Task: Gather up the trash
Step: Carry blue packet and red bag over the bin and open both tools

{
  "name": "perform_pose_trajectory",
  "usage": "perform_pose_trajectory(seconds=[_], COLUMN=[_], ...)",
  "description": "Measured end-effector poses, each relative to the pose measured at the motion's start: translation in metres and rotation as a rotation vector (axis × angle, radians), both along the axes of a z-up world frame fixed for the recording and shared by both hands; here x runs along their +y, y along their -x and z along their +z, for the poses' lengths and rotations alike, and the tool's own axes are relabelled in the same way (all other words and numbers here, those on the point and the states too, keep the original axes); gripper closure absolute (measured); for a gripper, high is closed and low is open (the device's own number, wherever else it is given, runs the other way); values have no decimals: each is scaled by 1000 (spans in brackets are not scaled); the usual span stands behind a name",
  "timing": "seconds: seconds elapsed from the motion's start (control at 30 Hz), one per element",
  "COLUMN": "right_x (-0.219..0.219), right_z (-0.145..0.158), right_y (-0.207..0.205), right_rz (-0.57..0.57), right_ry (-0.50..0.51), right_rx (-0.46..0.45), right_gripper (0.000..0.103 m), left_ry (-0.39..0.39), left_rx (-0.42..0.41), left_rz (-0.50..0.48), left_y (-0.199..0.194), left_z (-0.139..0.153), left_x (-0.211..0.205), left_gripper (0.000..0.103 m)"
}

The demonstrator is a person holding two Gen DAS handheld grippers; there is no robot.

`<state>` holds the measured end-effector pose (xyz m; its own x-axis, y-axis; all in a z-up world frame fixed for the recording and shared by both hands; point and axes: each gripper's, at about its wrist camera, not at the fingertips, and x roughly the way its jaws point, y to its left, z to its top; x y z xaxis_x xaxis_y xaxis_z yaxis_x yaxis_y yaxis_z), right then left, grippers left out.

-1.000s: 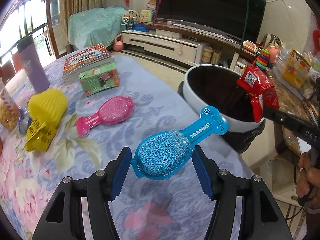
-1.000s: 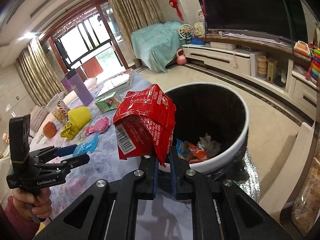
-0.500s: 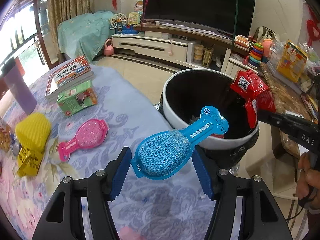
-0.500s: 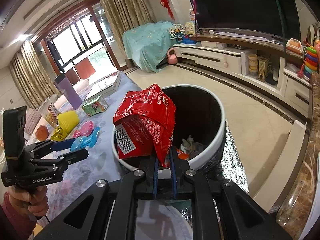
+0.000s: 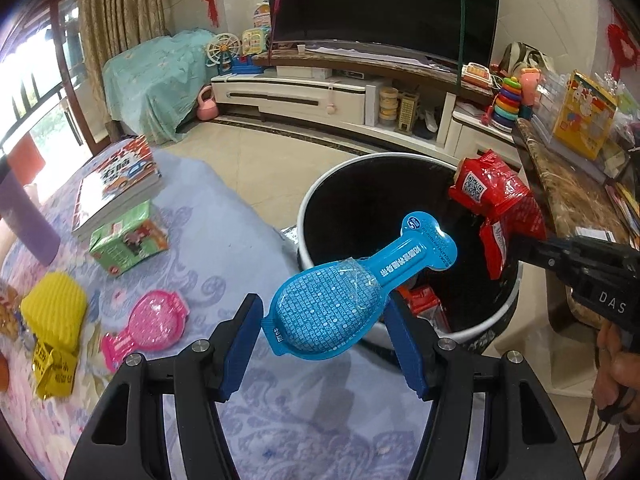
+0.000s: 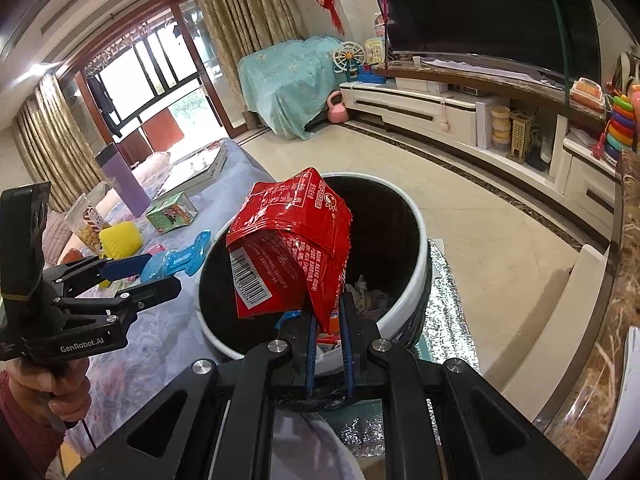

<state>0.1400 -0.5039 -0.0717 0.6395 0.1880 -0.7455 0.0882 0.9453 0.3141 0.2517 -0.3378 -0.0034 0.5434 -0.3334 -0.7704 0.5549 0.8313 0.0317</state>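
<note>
Grippers (image 6: 328, 320) level above bin (image 6: 420, 240)

black left tool (image 5: 326, 320) with blue pads (image 5: 243, 330), silver screws.

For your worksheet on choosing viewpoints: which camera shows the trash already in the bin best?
The right wrist view: it looks down into the bin, showing crumpled scraps at the bottom. The left wrist view shows only one red piece; the blue packet hides the rest.

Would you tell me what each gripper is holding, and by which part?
Left gripper: blue package, by its wide rounded end. Right gripper: red snack bag, by its lower corner.
</note>
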Motion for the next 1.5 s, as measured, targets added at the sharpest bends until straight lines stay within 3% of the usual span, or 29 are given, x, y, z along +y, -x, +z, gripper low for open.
perform_pose_trajectory(seconds=[0.73, 0.93, 0.97, 1.03, 1.1, 1.3, 1.37, 1.43, 1.5], right_x=[-12, -15, -16, -16, -17, -16, -13, -9, -2], right_z=[-3, -1, -1, 0, 1, 4, 5, 6, 7], right_y=[-11, -14, -15, -15, -14, -8, -5, -2, 0], right_rz=[-8, -13, -17, -21, -24, -45, -49, -51, -50], right_ry=[26, 31, 37, 50, 45, 23, 11, -7, -21], right_rx=[31, 33, 35, 34, 25, 0, -8, -22, -36], right_gripper=[93, 87, 85, 69, 61, 57, 49, 32, 22], left_ry=[-19, -10, -5, 6, 8, 22, 26, 31, 37], left_rx=[9, 22, 26, 28, 19, 2, -7, -19, -18], left_rz=[-25, -23, -24, -24, -20, -3, 14, 37, 61], left_y=[-21, -26, -27, -27, -25, -12, -4, 7, 15], left_z=[-6, -6, -6, -5, -4, -6, -8, -12, -16], left_x=[-30, -32, -32, -30, -28, -12, -2, 10, 24], left_gripper=[40, 38, 36, 31, 29, 29, 29, 27, 26])
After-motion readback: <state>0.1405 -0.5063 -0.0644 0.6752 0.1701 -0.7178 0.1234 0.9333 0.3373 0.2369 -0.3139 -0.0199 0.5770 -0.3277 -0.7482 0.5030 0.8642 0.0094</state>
